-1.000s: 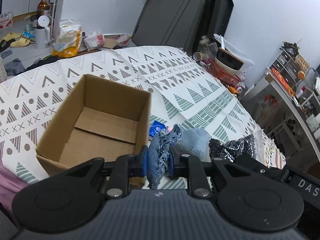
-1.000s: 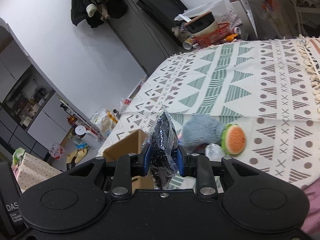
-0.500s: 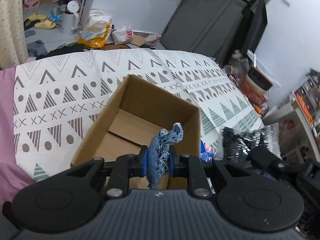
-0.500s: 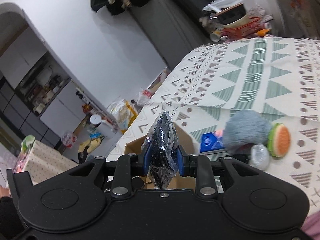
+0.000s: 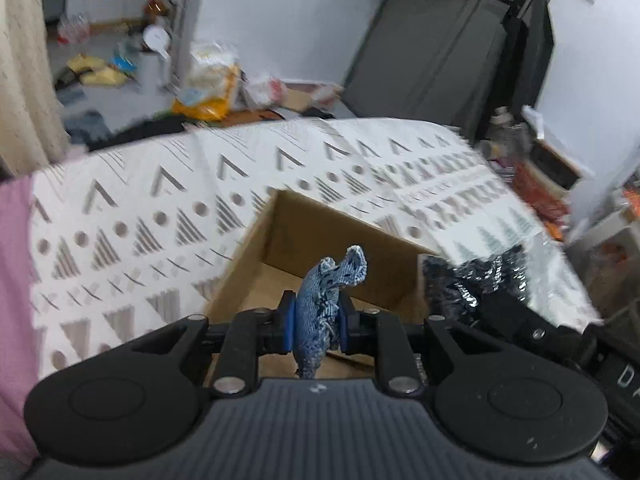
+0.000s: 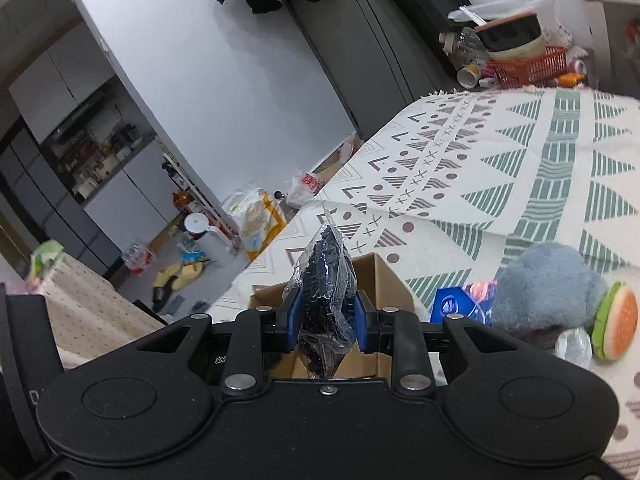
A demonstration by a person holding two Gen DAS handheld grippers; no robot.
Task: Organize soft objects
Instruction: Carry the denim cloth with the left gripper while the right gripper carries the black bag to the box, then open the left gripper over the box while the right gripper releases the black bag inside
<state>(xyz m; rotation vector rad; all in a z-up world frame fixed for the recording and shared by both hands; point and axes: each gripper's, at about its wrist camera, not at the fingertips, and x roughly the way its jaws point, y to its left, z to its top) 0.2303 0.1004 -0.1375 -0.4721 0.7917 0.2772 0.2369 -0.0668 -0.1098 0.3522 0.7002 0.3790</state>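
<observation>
1. Since the earlier frames, the cardboard box (image 5: 320, 264) is seen closer and more centred beneath the left gripper (image 5: 316, 322), and the blue patterned cloth (image 5: 326, 304) is now held above its open interior rather than beside it.
2. From the left wrist view, the left gripper's blue pads are pressed together on the blue patterned cloth, whose upper end curls above them. The scene is blurred by motion. The box is set on a patterned bedspread (image 5: 160, 216). To the right of the box, a clear bag of dark material (image 5: 468, 280) is seen, held by the right gripper, whose body shows the letter "D"; the rest of the writing is cut off.
3. From the right wrist view, the right gripper (image 6: 326, 316) is pinched on the clear bag of dark material (image 6: 326, 280), which stands upright between the pads. Part of the box (image 6: 380, 280) is seen just behind it. Farther right on the bedspread, a blue packet (image 6: 456, 304) with unreadable white print, a grey plush toy (image 6: 548, 284), a burger-shaped toy (image 6: 616, 328) and a clear ball (image 6: 572, 346) are clustered together.
4. On the floor, a white bag (image 6: 308, 186) with red lettering is seen, too small to be read.
</observation>
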